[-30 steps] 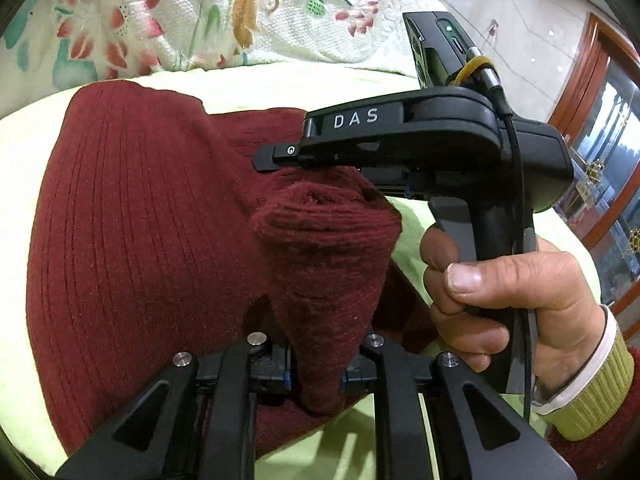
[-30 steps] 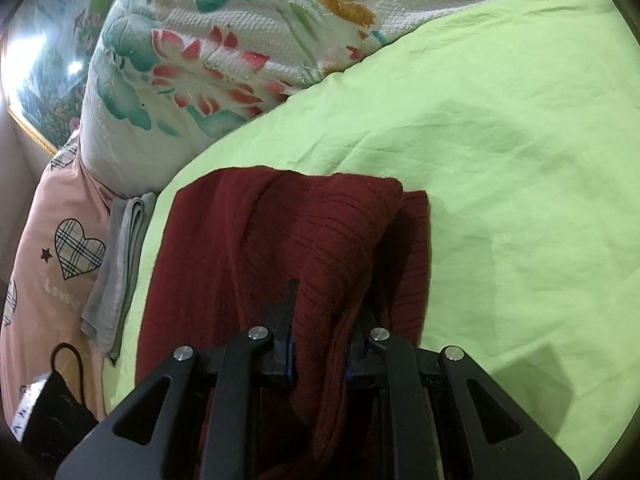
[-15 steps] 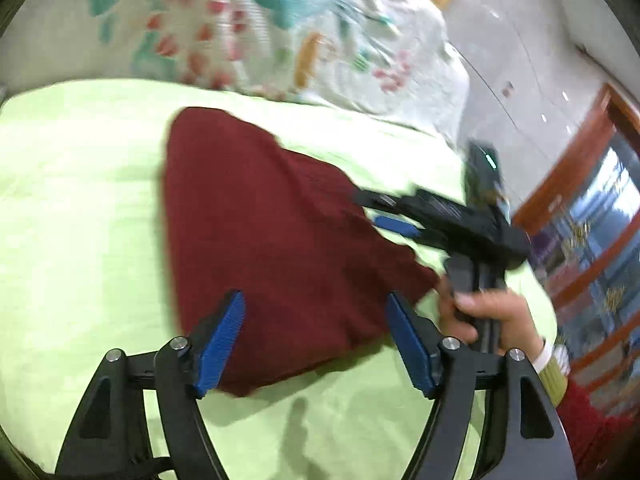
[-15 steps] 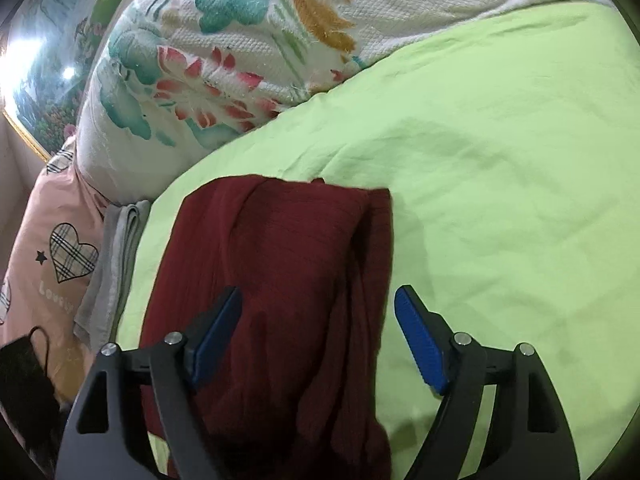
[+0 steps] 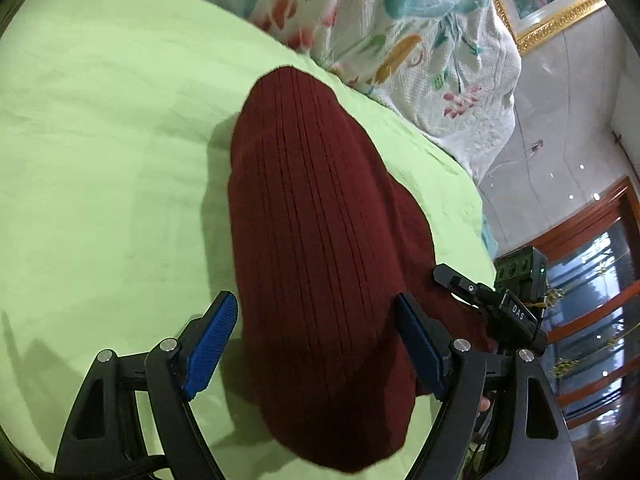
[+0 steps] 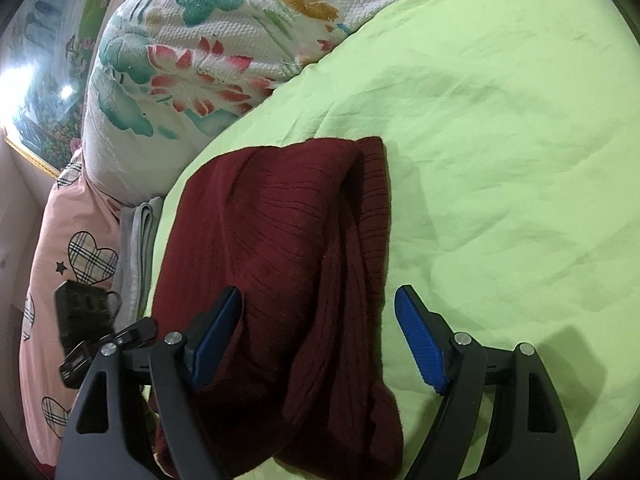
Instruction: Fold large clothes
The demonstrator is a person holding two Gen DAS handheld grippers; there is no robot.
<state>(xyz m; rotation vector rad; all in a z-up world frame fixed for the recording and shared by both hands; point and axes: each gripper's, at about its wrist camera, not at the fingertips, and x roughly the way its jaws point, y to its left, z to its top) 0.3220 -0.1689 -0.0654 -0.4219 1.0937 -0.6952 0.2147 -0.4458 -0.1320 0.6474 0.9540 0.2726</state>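
Observation:
A dark red ribbed knit sweater lies folded into a long bundle on a light green bed sheet. My left gripper is open and empty, its blue pads on either side of the sweater's near end, above it. In the right wrist view the sweater lies folded with a doubled edge along its right side. My right gripper is open and empty over its near part. The right gripper also shows at the lower right of the left wrist view, and the left one at the lower left of the right wrist view.
A white floral quilt is heaped at the head of the bed. A pink pillow with plaid hearts and a folded grey cloth lie left of the sweater. The bed's edge, a tiled floor and a wooden cabinet are right.
Both grippers let go of the sweater, opened and drew back. The bunched end they held has dropped flat onto the folded sweater.

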